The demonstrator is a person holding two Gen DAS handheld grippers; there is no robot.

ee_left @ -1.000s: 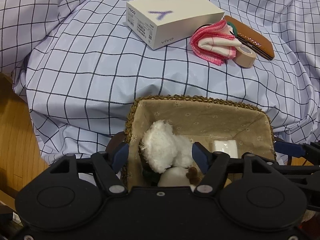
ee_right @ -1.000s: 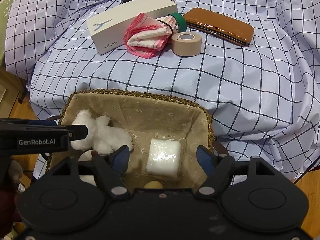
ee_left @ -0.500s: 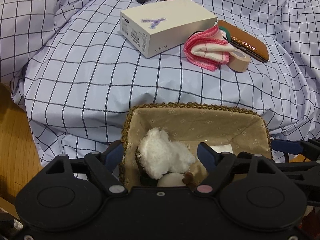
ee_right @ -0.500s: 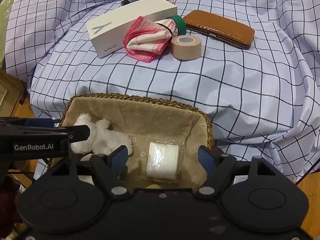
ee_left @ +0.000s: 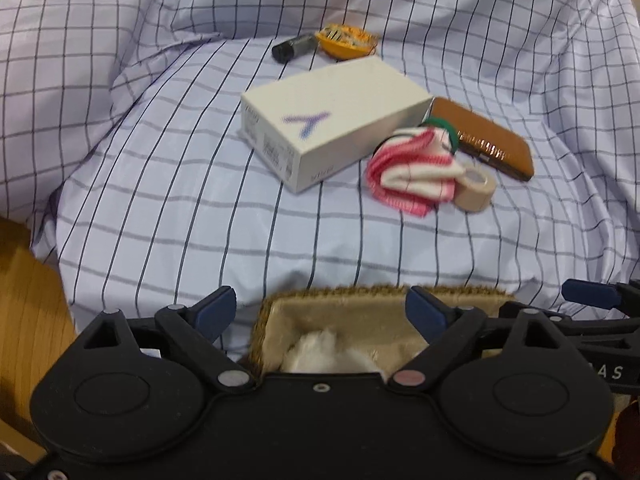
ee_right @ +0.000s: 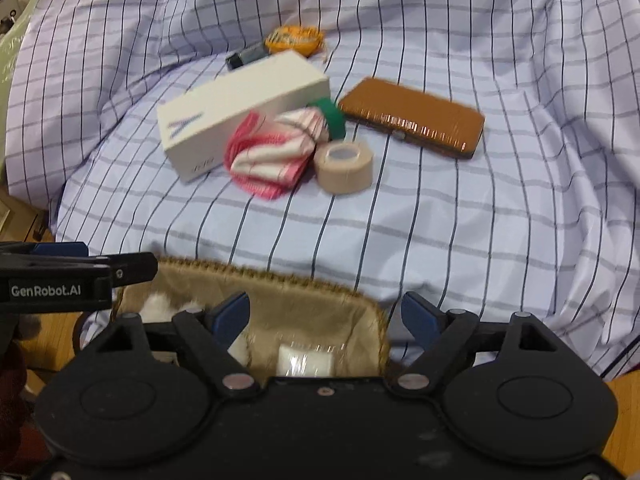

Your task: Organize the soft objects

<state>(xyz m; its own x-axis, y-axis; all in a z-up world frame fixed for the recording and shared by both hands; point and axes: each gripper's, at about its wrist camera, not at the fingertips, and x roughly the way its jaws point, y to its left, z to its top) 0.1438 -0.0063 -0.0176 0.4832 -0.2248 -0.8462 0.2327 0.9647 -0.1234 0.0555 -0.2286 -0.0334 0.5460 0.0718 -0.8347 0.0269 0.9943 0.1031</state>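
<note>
A woven basket (ee_left: 360,294) (ee_right: 280,280) with a beige cloth lining sits at the near edge of the checked cloth. Inside it lie a fluffy white plush (ee_left: 316,350) (ee_right: 160,304) and a clear-wrapped white pack (ee_right: 306,362). My left gripper (ee_left: 320,312) hovers above the basket's left part, jaws opening, nothing between them. My right gripper (ee_right: 326,316) hangs over the right part, jaws also opening and empty. A folded pink and white cloth (ee_left: 408,172) (ee_right: 268,156) lies further back beside a white phone box (ee_left: 332,124) (ee_right: 240,112).
A beige tape roll (ee_right: 344,166) (ee_left: 476,186), a green band (ee_right: 332,118), a brown case (ee_right: 412,118) (ee_left: 484,138), a dark tube (ee_left: 294,46) and an orange item (ee_left: 346,42) lie on the cloth. Wooden floor (ee_left: 28,304) shows at left.
Both grippers have lifted away from the basket and their jaws have spread wider. The white plush stays in the basket, now mostly hidden below the left gripper's body.
</note>
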